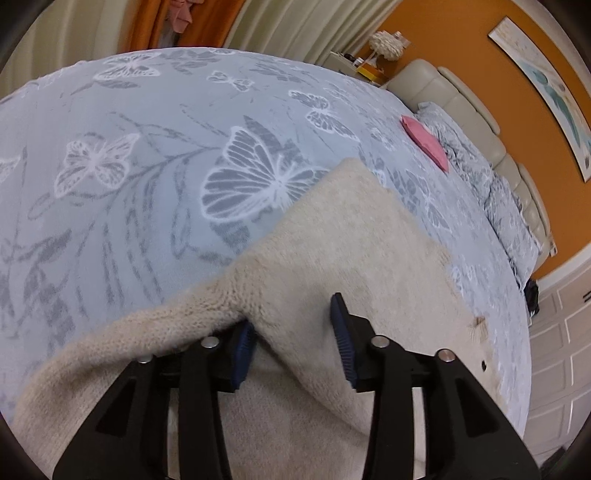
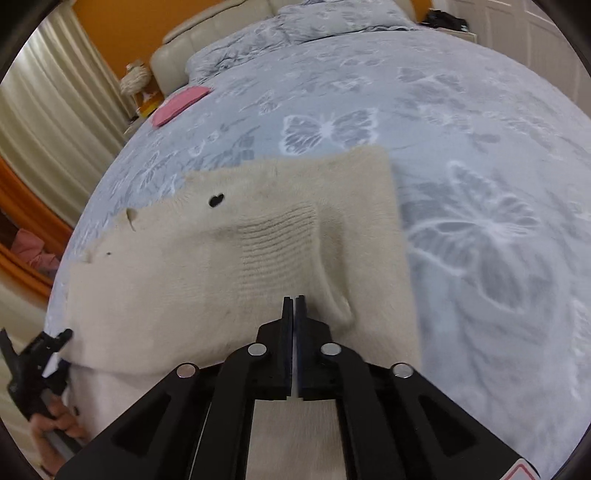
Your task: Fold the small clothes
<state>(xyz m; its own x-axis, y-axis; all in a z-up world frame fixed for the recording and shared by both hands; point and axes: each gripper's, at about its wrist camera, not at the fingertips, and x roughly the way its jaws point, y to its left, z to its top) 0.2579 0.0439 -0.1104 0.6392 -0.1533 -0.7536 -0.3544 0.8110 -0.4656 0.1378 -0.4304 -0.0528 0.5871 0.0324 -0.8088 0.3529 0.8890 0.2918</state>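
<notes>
A cream knitted sweater [image 1: 351, 240] lies on the bed's grey butterfly blanket [image 1: 129, 155]. My left gripper [image 1: 291, 332] hovers over its near part with the jaws apart. A fold of the knit drapes across the left blue pad [image 1: 243, 350], and the other pad stands free. In the right wrist view the same sweater [image 2: 221, 258] is spread out, showing a small dark hole. My right gripper [image 2: 294, 304] is shut, pinching the knit at its tips. Stretch lines and a pucker in the cloth run toward the tips.
A folded pink cloth [image 1: 426, 142] [image 2: 181, 103] lies farther up the bed near the pillows [image 1: 461, 147]. The padded cream headboard [image 2: 207, 33] sits behind them. Curtains hang along one side. A hand [image 2: 55, 421] grips the other tool at the sweater's left edge.
</notes>
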